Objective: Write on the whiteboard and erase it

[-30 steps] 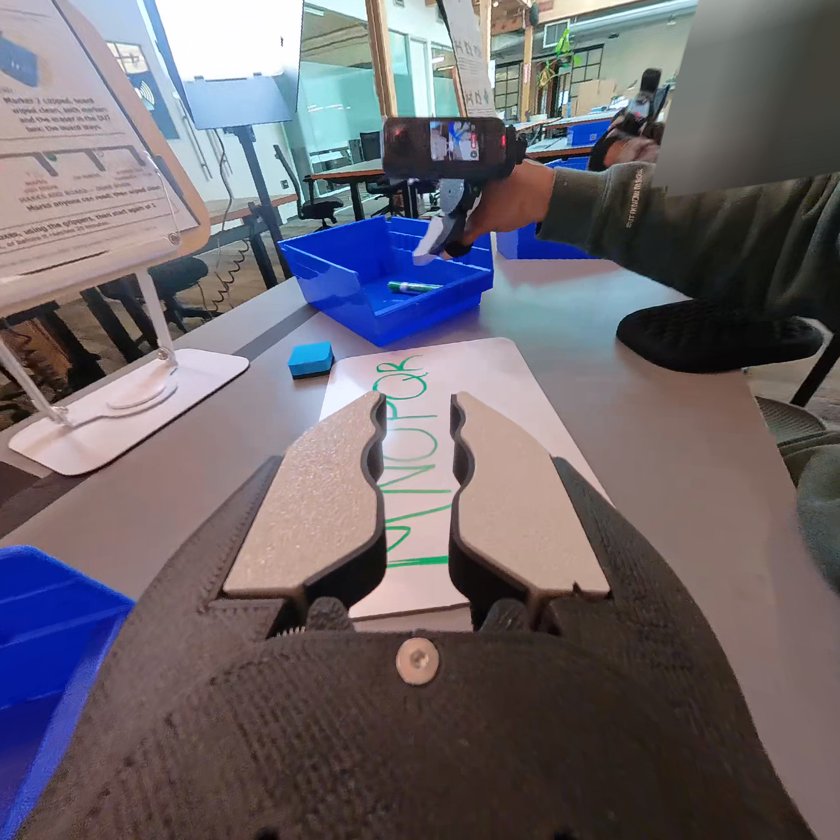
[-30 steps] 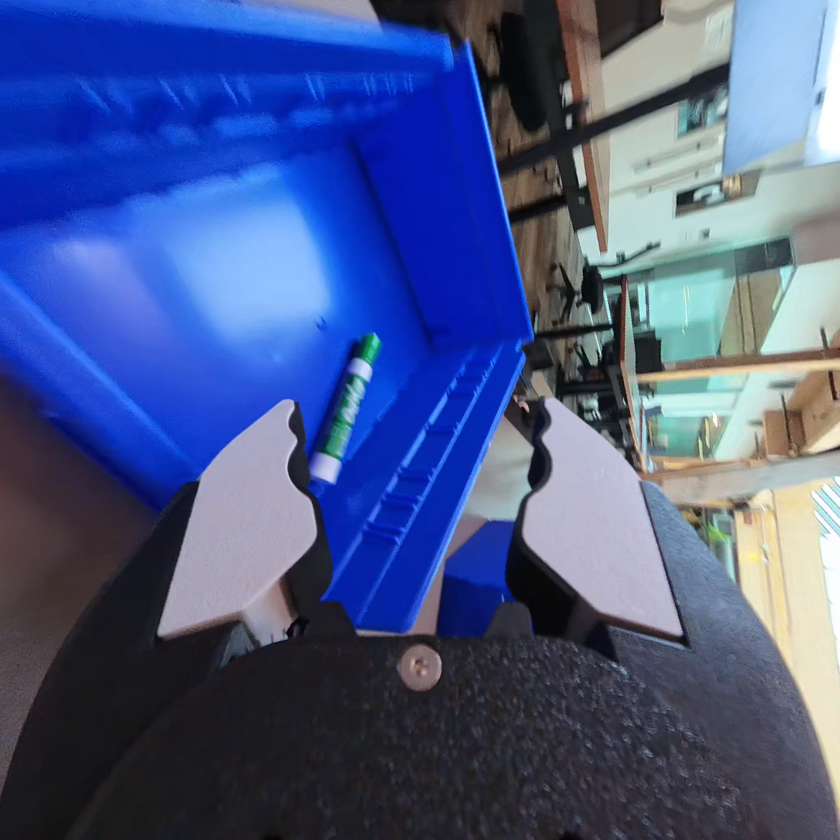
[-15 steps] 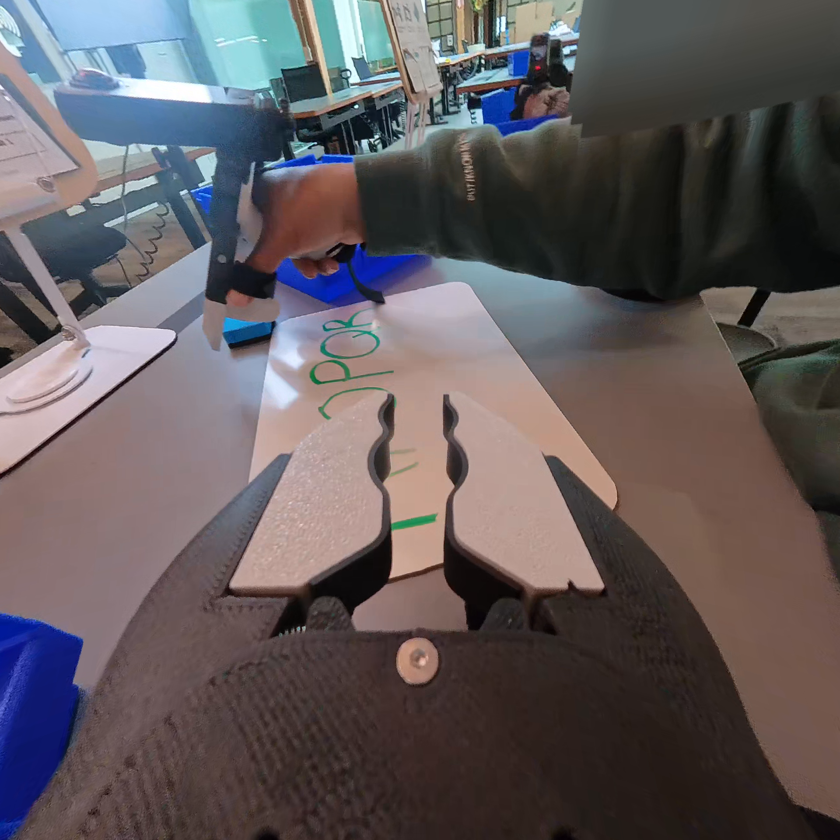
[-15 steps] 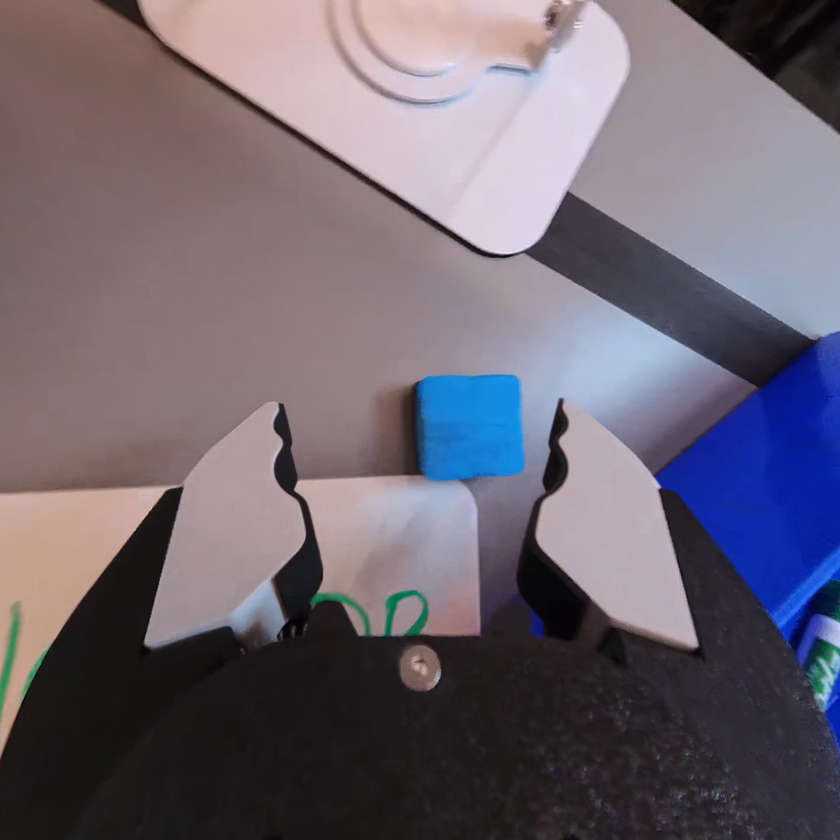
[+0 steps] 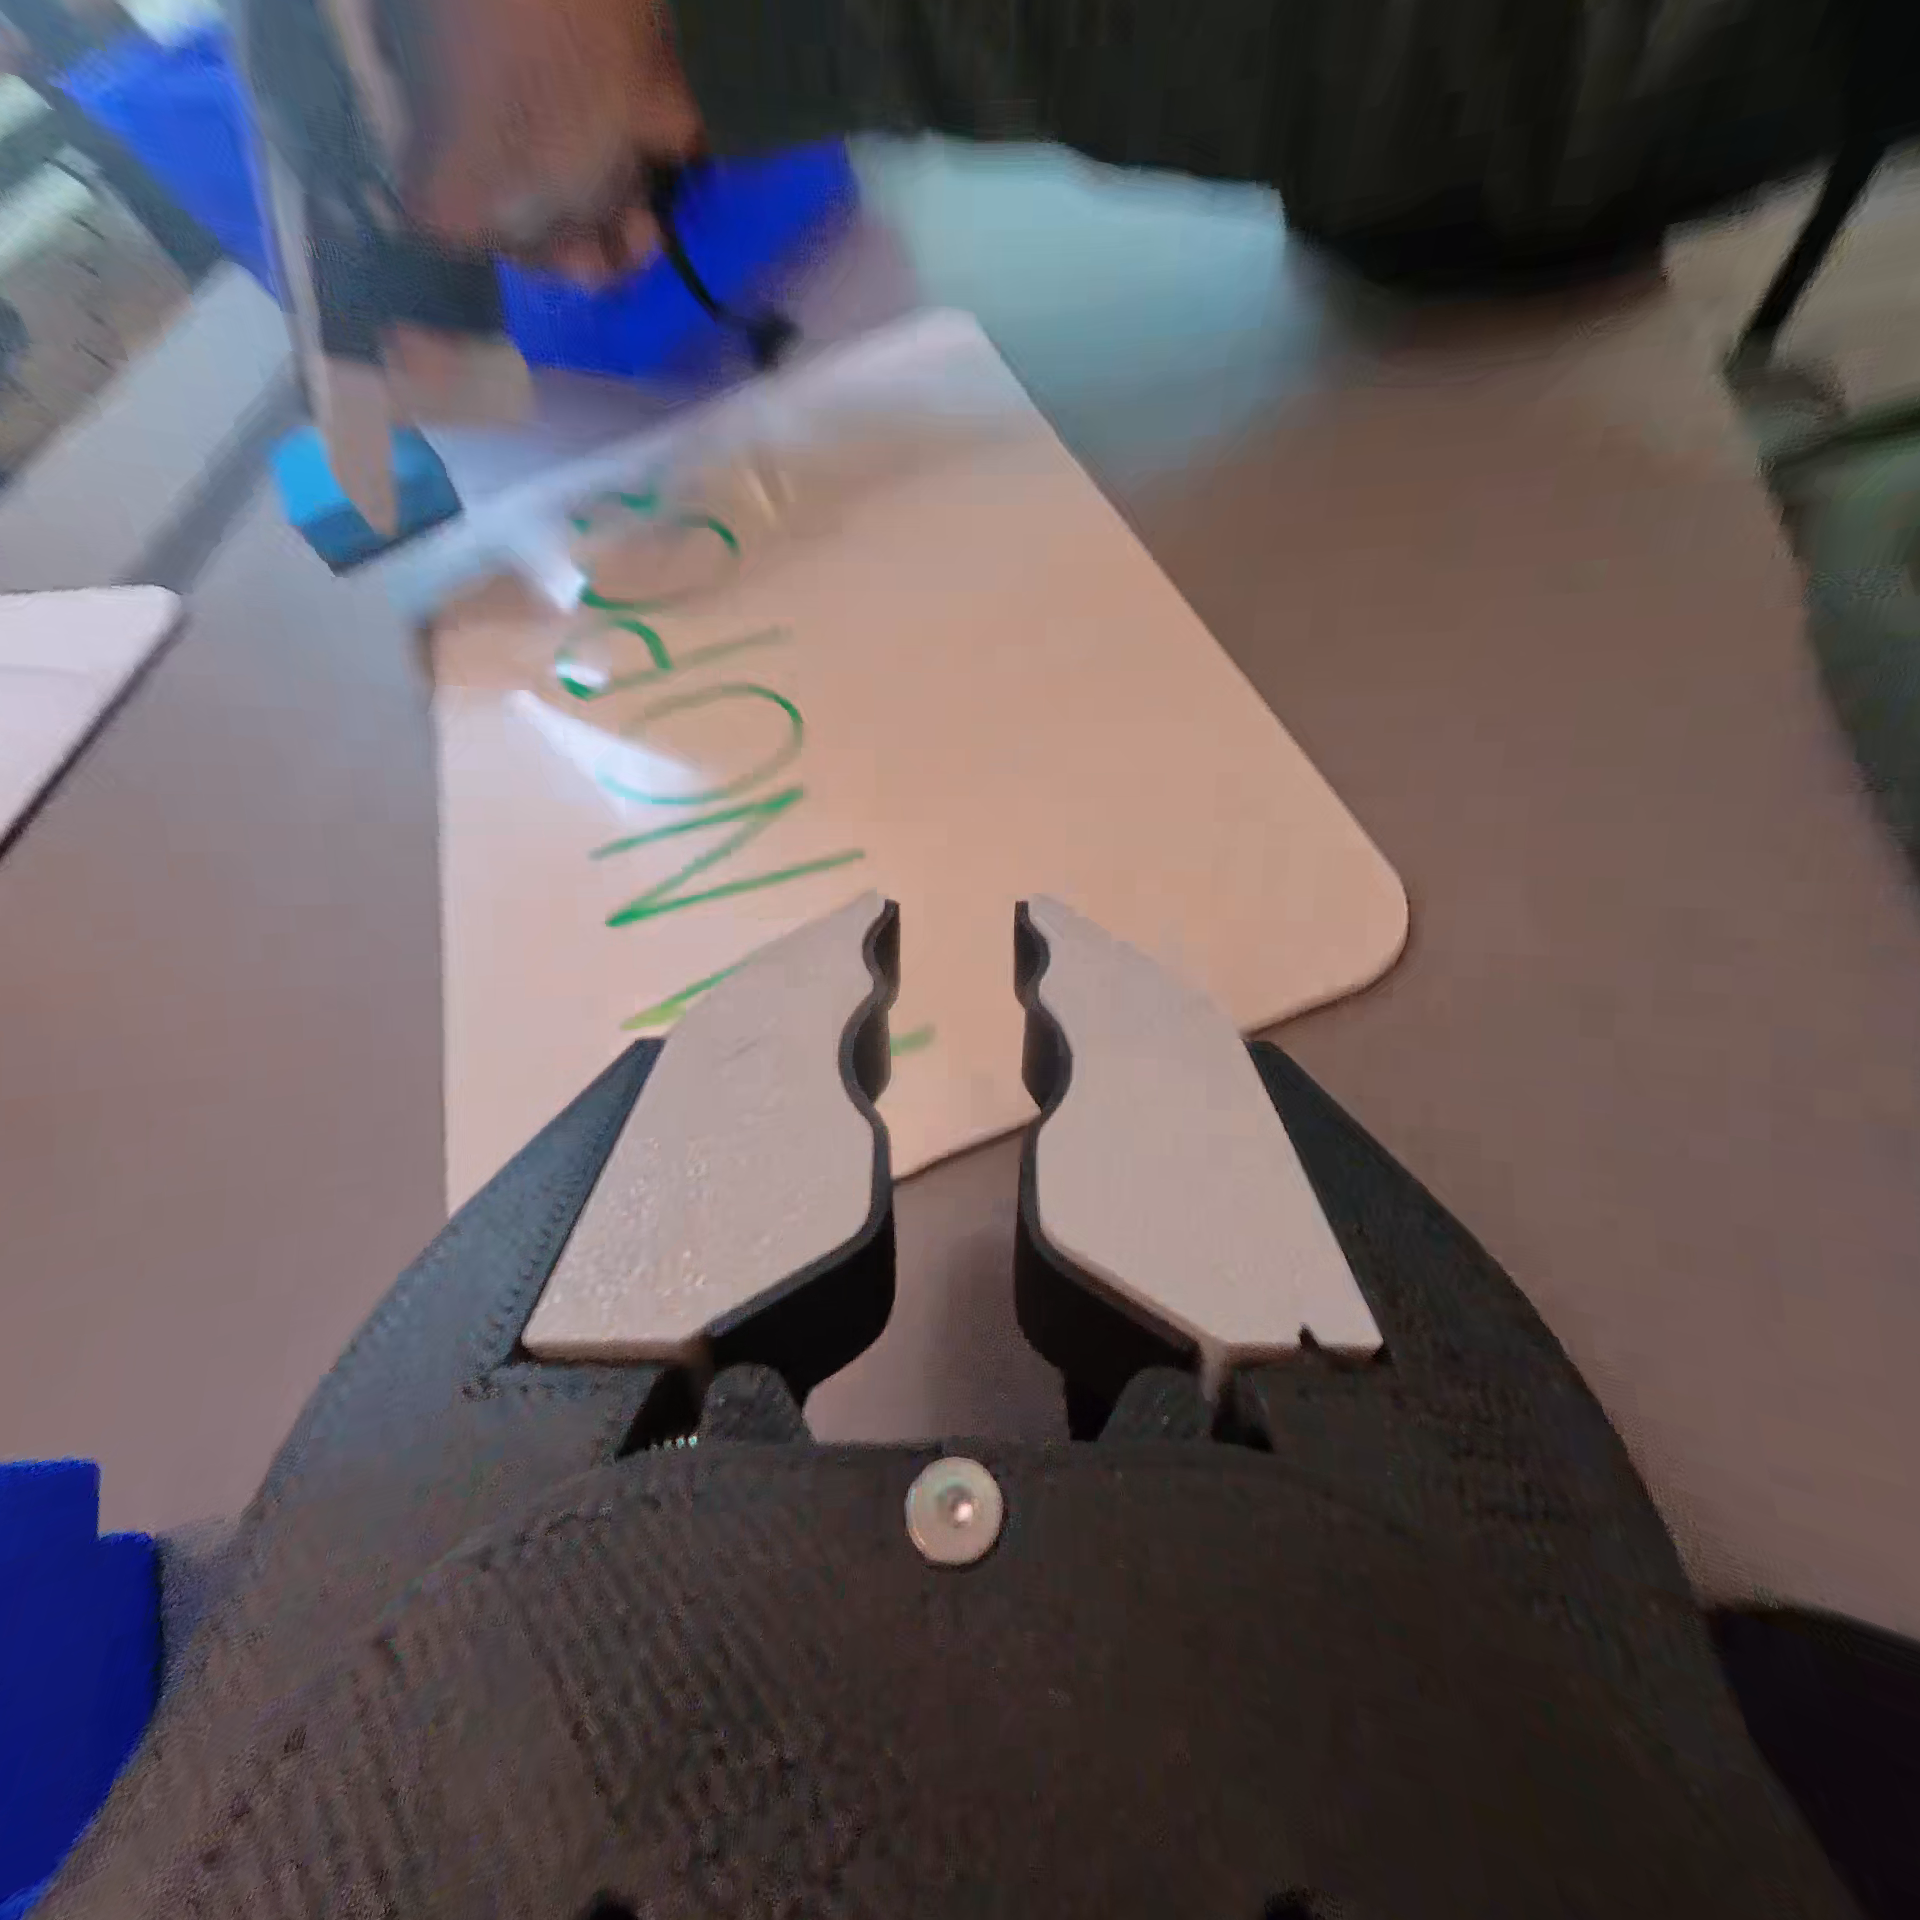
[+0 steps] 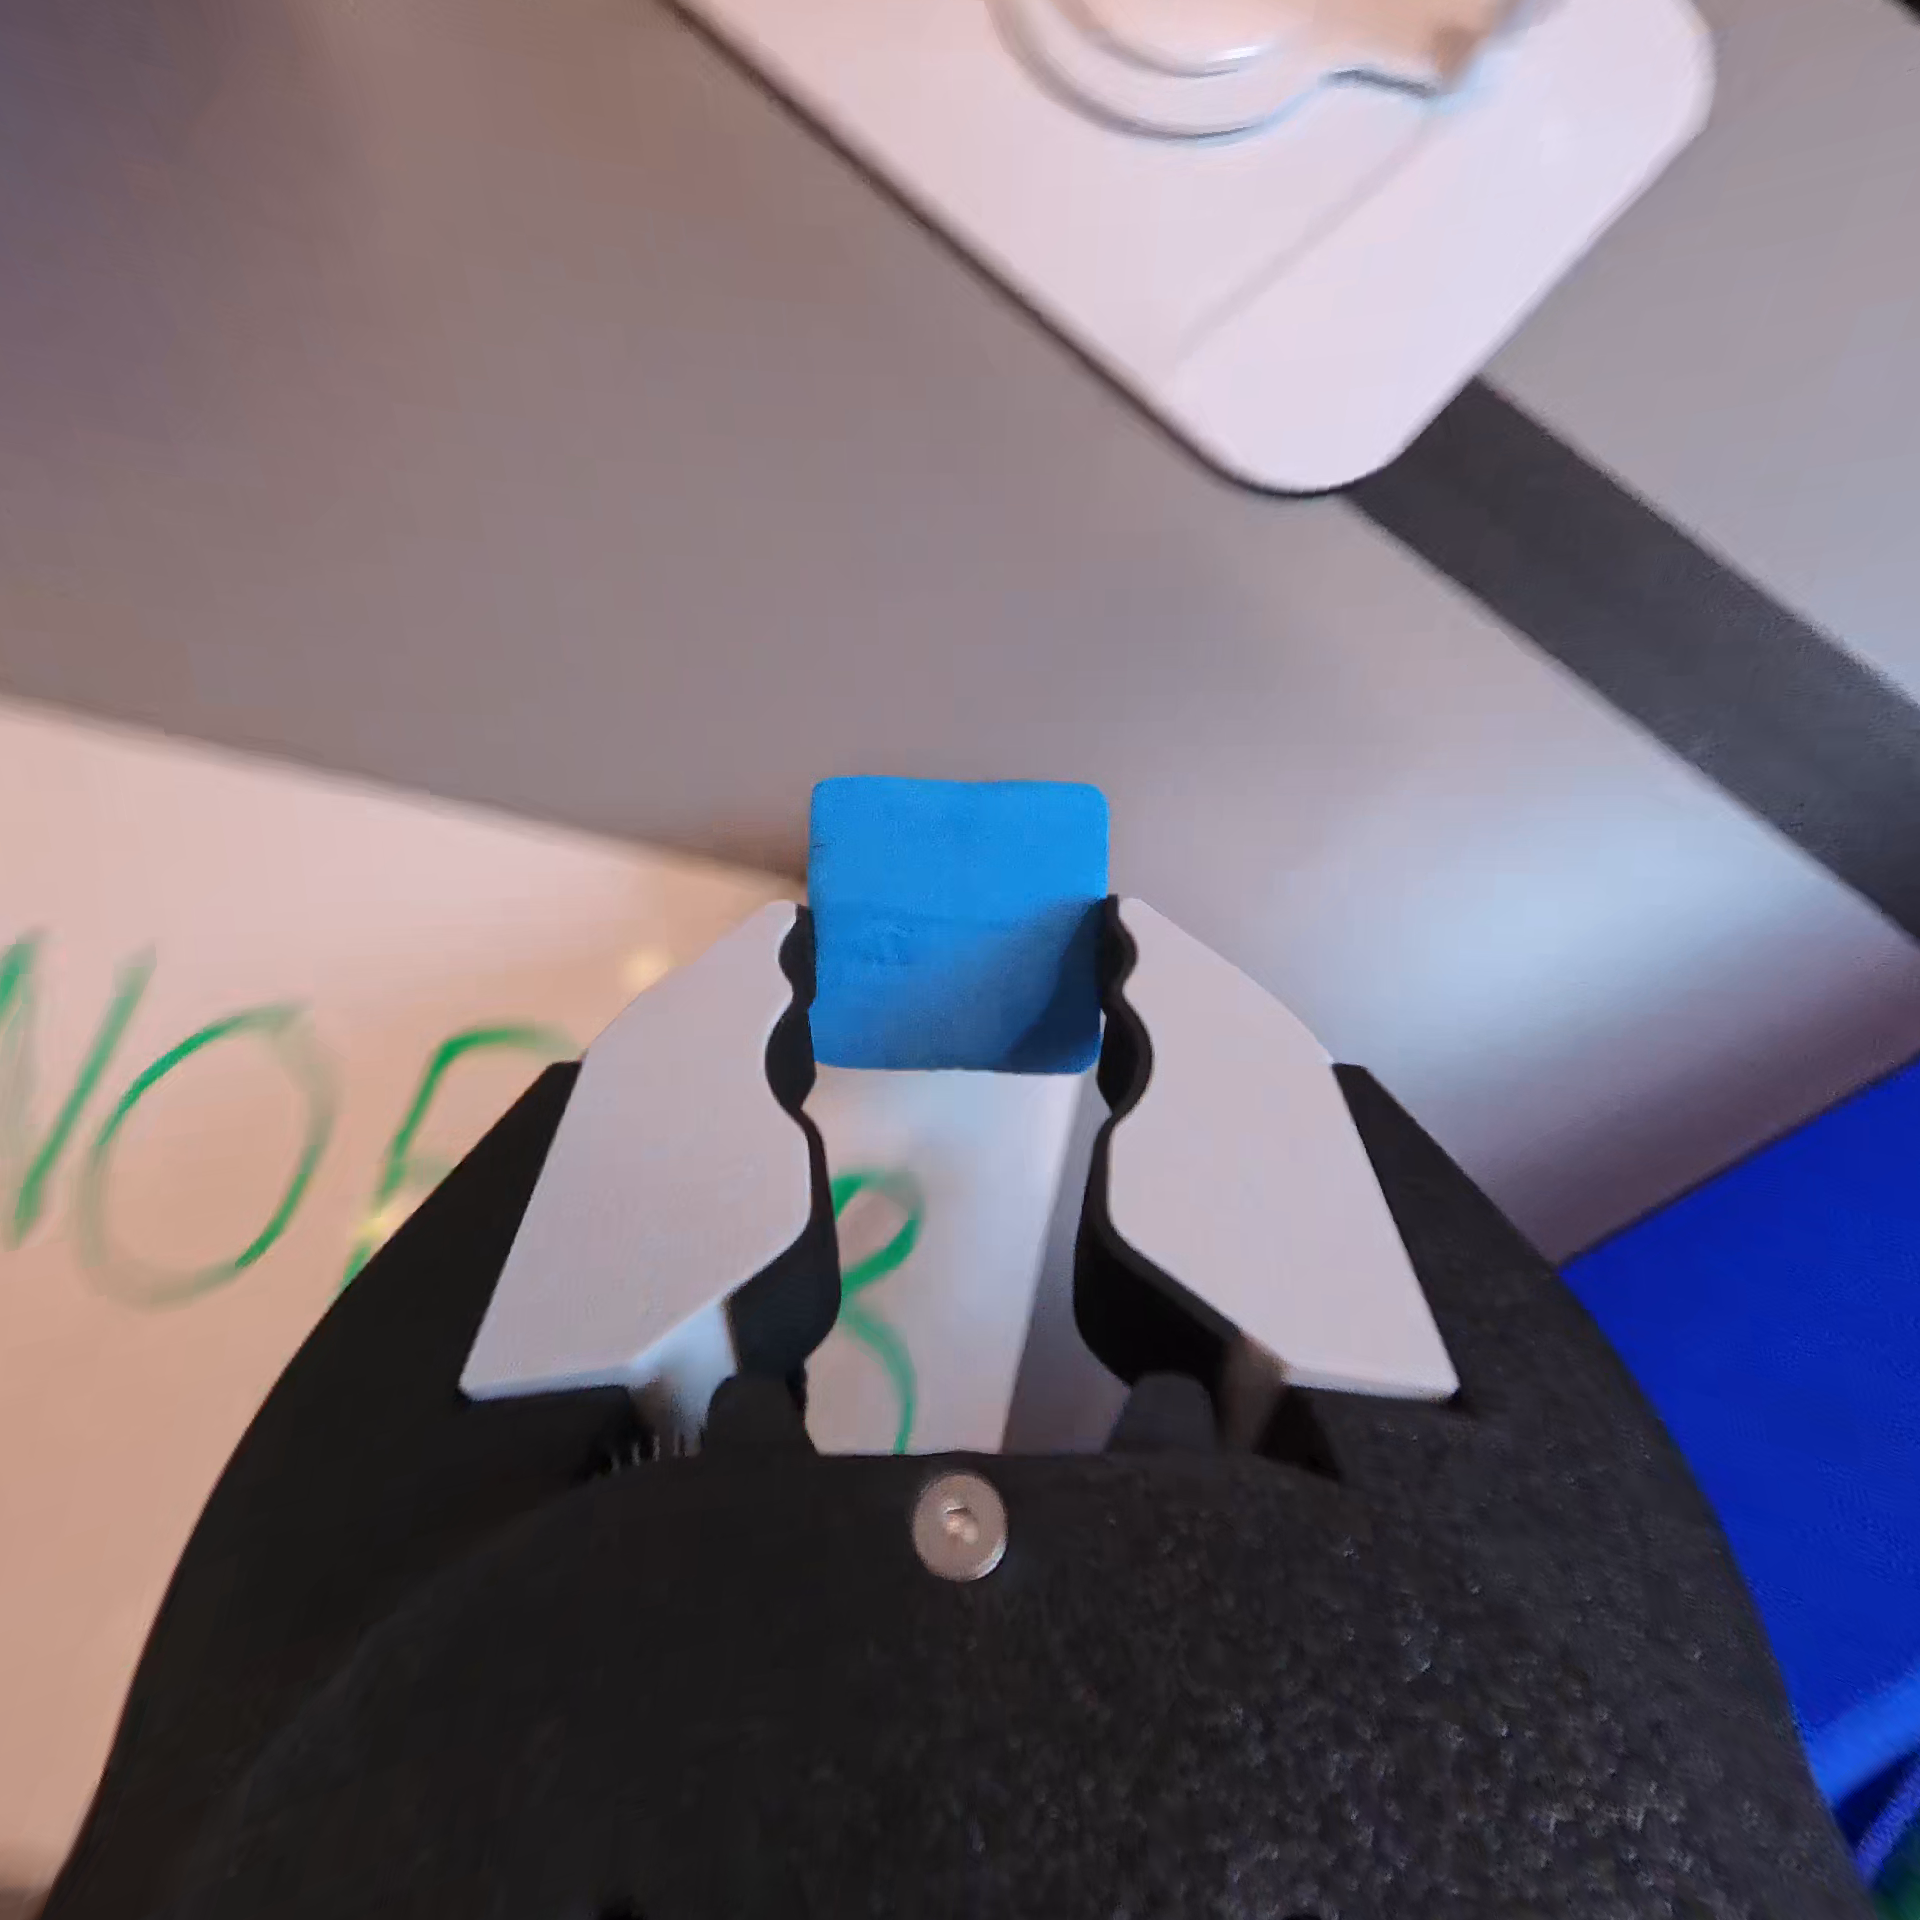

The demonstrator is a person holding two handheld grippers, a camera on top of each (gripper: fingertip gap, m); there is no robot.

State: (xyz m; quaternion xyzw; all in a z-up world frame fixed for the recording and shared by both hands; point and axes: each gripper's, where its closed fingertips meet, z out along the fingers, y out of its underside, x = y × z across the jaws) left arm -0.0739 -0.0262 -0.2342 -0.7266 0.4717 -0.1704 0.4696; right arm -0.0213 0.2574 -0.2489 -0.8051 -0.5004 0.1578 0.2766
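Observation:
The whiteboard (image 5: 1039, 727) lies flat on the grey table and bears green writing (image 5: 707, 790); it also shows in the right wrist view (image 6: 156, 883). My right gripper (image 6: 956, 914) is shut on the blue eraser (image 6: 954, 935), with both pads pressed on its sides, beside the board's far corner. In the left wrist view the eraser (image 5: 426, 483) sits low at the table with my right gripper (image 5: 364, 499) on it. My left gripper (image 5: 954, 914) hovers over the board's near end, its jaws a narrow gap apart with nothing between them.
A white stand base (image 6: 1351, 208) lies just beyond the eraser and shows at the left in the left wrist view (image 5: 62, 665). A blue bin (image 6: 1714, 1455) stands to the right. Another blue bin (image 5: 52, 1621) is at my near left. A person's hand (image 5: 540, 135) holds the right gripper. There is about 30 cm between the tips of the two grippers.
My right gripper left the blue bin where the green marker lies, came down over the blue eraser and shut on it. My left gripper dropped lower over the board's near end.

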